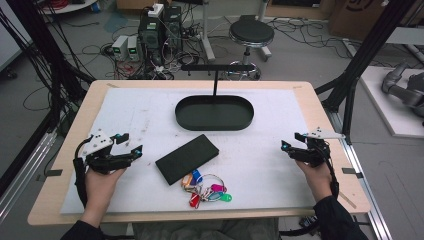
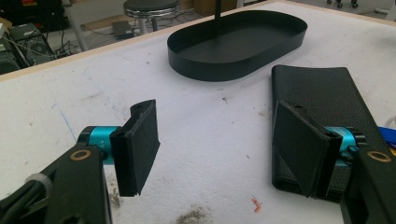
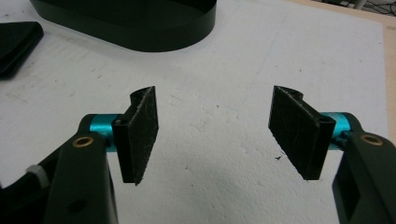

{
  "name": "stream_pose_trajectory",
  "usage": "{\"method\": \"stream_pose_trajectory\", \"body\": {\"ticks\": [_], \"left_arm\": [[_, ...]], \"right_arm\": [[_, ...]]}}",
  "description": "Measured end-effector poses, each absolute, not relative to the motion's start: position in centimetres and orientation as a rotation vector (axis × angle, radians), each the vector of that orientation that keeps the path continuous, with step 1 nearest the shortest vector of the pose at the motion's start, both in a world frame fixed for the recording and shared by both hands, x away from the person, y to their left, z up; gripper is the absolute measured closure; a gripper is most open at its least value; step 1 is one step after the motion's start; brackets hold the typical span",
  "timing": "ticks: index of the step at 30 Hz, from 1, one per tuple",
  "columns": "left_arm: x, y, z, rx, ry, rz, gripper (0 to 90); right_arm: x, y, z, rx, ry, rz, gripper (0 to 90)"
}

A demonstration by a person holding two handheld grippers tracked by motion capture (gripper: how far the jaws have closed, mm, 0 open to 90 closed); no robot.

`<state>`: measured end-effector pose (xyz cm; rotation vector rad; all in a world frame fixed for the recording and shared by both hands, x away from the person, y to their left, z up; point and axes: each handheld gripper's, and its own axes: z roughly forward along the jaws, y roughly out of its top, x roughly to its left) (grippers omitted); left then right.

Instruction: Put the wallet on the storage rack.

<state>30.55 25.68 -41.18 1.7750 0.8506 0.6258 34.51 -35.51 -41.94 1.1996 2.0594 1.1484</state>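
A black oval tray with an upright T-shaped stand rises at the table's far middle; it also appears as the tray and the tray. A black flat wallet lies in front of it, seen again as the wallet. A bunch of keys with coloured tags rests near the front edge. My left gripper hovers open at the left, left of the wallet. My right gripper stands open at the right. Nothing lies between the jaws of the left gripper or the right gripper.
A white mat covers the wooden table. Beyond the far edge stand a round stool, computer boxes and tangled cables on the floor. Black frame posts flank the table.
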Motion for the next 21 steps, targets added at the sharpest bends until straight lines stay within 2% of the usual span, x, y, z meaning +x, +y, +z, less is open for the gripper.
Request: {"method": "stream_pose_trajectory", "body": {"ticks": [21], "left_arm": [[30.60,25.08,-42.12,1.758,0.953,0.521,33.6]], "right_arm": [[34.62,-35.64,-41.84,1.201,2.033,1.134,34.1]]}}
